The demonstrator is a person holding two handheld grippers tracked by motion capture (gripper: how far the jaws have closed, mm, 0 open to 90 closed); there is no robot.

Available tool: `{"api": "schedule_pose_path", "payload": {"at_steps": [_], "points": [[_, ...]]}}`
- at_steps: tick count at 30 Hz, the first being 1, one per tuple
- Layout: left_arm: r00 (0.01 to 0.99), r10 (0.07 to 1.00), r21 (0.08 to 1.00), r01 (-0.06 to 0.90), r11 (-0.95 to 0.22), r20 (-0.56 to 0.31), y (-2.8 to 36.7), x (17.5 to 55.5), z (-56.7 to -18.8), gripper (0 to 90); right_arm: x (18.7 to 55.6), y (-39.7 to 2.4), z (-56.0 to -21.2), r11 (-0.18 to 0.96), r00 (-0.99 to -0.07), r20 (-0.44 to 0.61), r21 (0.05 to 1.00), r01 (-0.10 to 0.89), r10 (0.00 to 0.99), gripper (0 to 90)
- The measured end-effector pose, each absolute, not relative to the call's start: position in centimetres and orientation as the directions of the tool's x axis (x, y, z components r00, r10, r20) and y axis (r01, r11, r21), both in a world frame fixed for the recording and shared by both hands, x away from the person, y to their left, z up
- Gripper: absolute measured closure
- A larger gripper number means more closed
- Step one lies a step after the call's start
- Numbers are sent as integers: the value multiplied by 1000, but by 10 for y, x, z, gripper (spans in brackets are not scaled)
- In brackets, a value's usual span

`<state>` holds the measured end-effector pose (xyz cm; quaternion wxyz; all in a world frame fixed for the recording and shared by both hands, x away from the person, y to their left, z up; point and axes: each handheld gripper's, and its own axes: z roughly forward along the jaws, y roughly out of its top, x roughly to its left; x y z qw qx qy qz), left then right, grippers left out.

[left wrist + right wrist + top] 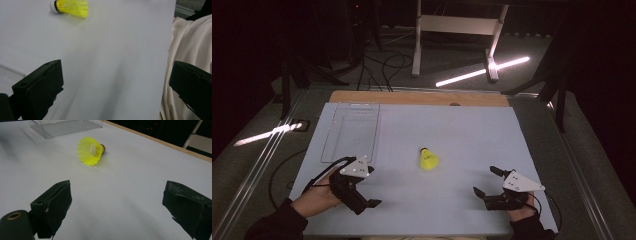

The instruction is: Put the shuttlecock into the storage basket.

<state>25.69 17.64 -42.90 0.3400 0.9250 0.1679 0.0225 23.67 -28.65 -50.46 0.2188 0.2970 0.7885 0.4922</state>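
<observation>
Two grippers are sitting low over the near part of the table, one at each side, and neither one is touching anything. On the left, the left hand is coming in from the bottom corner, and the left gripper is angling across toward the middle with its jaws spread wide and nothing between them. In its own view the person's light shirt is hanging just past the table's near edge. Over on the right, the right hand is holding the right gripper pointing up and left, jaws gaping wide too, just bare white surface between them.

Between the two, a bit farther out, the yellow shuttlecock is lying on its side. In the right gripper view its open skirt is facing the camera and its dark-banded cork tip is pointing away. It's lying apart from both grippers, nothing in the way on either side.

Further back on the left, a clear plastic tray is resting flat, well apart from the shuttlecock. A wooden strip is running along the far edge. Plenty of bare tabletop is stretching around the shuttlecock in every direction.
</observation>
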Motion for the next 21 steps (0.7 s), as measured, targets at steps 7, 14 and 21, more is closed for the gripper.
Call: {"api": "schedule_pose_path", "payload": {"at_steps": [7, 14, 21], "points": [[948, 311, 543, 297, -786, -69, 162, 263, -428, 1, 237, -286, -505, 340, -730, -49, 905, 256, 682, 86], [951, 300, 484, 298, -823, -77, 147, 266, -430, 1, 237, -286, -505, 338, -731, -46, 905, 258, 681, 86], [955, 289, 439, 287, -852, -63, 131, 269, -424, 1, 237, -286, -505, 336, -731, -43, 905, 260, 681, 86]]}}
